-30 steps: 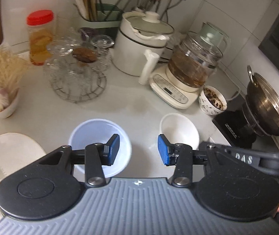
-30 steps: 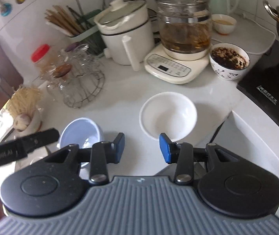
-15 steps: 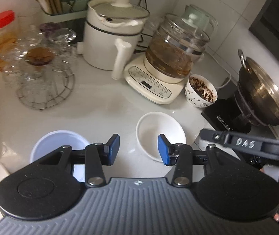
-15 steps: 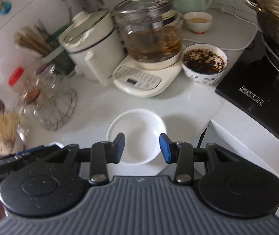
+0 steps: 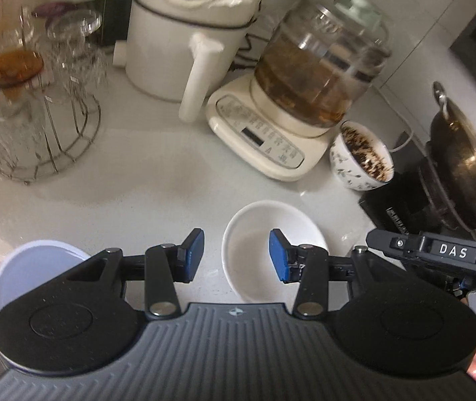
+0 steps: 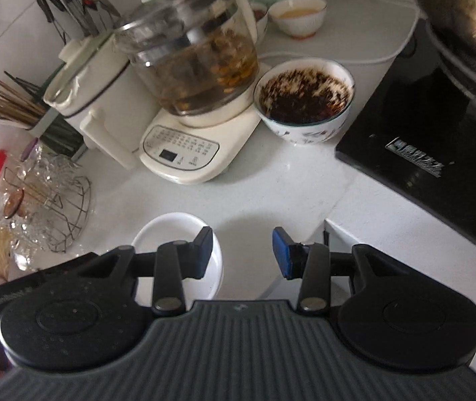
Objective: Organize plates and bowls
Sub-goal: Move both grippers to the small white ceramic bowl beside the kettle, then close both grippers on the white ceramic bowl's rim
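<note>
Both grippers have swung across the counter and dropped lower over the last second. A second ago the left wrist view centred on the lavender bowl [image 5: 34, 267]; now that bowl sits at the lower left edge, and the empty white bowl [image 5: 261, 230] lies directly ahead of the left gripper [image 5: 236, 255]. The white bowl has also slid leftward in the right wrist view, where it now shows behind the left finger of the right gripper [image 6: 242, 253].

Left gripper: fingers parted, nothing between the pads, right pad over the bowl's interior as seen from here. Right gripper: fingers parted, empty, aimed at bare counter just right of the white bowl.

Reading: the white bowl looks like the next pick, probably to join the lavender bowl. No contact yet.

Surroundings, relative to the white bowl:
- Beyond it, the cream kettle base with glass pot [image 5: 304, 100], full of brown liquid.
- Beyond and right, a patterned bowl [image 6: 304, 100] holding dark contents; near, not touching.
- Right, the black induction hob [image 6: 438, 153] with a steel wok [image 5: 465, 173] on it.
- Far left, a wire rack of glasses [image 5: 44, 107], well apart.
- White electric pot [image 5: 184, 36] behind the kettle base.

Obstacles: the patterned bowl and kettle base crowd the far side. Approach from the near side is open. The two grippers ride close together; the right one's body [image 5: 438, 252] shows at the left view's right edge.
</note>
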The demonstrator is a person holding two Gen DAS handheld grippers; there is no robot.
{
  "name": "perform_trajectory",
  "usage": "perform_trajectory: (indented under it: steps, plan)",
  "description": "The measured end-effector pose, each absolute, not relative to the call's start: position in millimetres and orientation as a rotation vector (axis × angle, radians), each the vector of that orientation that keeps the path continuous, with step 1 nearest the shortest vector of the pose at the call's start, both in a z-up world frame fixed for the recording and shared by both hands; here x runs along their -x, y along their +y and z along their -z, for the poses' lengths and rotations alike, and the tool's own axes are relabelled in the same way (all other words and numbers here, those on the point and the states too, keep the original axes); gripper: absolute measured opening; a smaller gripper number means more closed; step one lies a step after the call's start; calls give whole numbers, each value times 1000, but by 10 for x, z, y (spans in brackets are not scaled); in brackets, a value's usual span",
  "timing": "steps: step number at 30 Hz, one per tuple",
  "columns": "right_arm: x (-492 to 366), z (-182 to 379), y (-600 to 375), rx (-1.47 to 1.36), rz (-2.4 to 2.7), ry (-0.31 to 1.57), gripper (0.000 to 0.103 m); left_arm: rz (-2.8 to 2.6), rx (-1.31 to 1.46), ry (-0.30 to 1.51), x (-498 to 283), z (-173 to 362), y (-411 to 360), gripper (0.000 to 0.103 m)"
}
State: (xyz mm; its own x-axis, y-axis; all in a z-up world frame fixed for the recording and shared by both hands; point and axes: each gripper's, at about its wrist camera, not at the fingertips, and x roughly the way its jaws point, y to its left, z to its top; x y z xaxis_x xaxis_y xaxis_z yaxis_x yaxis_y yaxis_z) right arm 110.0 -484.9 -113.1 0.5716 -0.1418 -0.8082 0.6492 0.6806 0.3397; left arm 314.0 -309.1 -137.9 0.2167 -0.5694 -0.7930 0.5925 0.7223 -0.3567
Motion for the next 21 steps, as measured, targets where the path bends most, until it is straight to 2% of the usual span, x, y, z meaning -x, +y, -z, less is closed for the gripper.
perform_trajectory:
  steps: [21]
  plan:
    - [-1498,1582,-4970,-775,373,999,44,784,-114,1189,-3251,1753,-3391,49]
